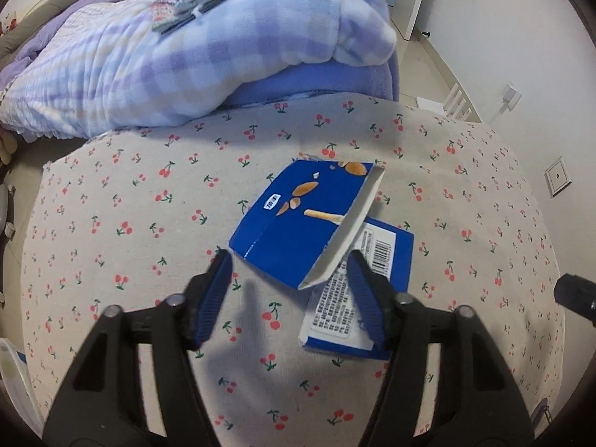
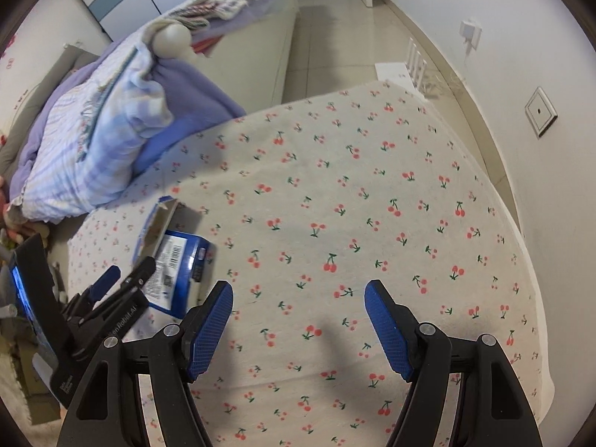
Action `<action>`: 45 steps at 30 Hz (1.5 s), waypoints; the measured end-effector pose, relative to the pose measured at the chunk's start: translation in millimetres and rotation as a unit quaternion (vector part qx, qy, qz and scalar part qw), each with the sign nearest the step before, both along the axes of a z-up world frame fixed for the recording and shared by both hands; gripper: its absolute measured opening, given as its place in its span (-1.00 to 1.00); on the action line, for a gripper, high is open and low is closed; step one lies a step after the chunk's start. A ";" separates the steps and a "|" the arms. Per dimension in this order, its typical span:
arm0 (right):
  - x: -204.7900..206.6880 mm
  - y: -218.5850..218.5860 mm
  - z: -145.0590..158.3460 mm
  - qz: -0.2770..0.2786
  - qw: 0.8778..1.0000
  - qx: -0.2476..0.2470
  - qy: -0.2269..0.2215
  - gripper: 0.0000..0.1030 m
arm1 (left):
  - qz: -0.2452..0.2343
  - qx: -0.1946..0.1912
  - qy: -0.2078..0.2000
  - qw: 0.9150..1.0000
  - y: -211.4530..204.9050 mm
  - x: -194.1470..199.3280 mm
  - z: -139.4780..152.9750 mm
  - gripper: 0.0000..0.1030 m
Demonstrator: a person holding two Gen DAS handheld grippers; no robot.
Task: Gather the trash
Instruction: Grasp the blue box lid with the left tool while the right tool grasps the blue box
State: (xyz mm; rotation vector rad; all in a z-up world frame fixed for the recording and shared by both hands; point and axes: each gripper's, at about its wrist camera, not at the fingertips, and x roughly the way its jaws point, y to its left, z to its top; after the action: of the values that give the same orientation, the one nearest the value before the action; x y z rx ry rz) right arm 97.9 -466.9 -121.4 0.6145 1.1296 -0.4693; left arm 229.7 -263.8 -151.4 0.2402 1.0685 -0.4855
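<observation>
A torn blue snack box [image 1: 298,223] lies opened out on the cherry-print cloth [image 1: 130,205], one flap raised, its white barcode panel [image 1: 357,275] facing up. My left gripper [image 1: 288,272] is open just above the box's near edge, its right finger over the barcode panel, nothing between the pads. In the right wrist view the same box [image 2: 178,260] lies at the left, with the left gripper [image 2: 126,272] beside it. My right gripper [image 2: 298,298] is open and empty over bare cloth [image 2: 354,186], to the right of the box.
A bed with a checked blue-and-purple blanket [image 1: 186,56] borders the cloth-covered surface on the far left. A white wall [image 2: 521,56] with sockets and a tiled floor [image 2: 335,18] lie to the right. A small white rack [image 2: 413,63] stands past the far edge.
</observation>
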 end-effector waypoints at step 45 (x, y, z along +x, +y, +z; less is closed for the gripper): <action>82.3 82.9 -59.4 0.045 0.993 0.110 -0.006 0.45 | 0.047 -0.043 0.033 0.997 142.9 -6.1 42.6 -0.99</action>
State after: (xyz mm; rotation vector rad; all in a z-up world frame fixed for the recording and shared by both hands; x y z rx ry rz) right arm 180.1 -384.0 -180.7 0.7536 1.2025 -0.2641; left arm 223.5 -120.9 -108.8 0.0982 1.1145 -0.4564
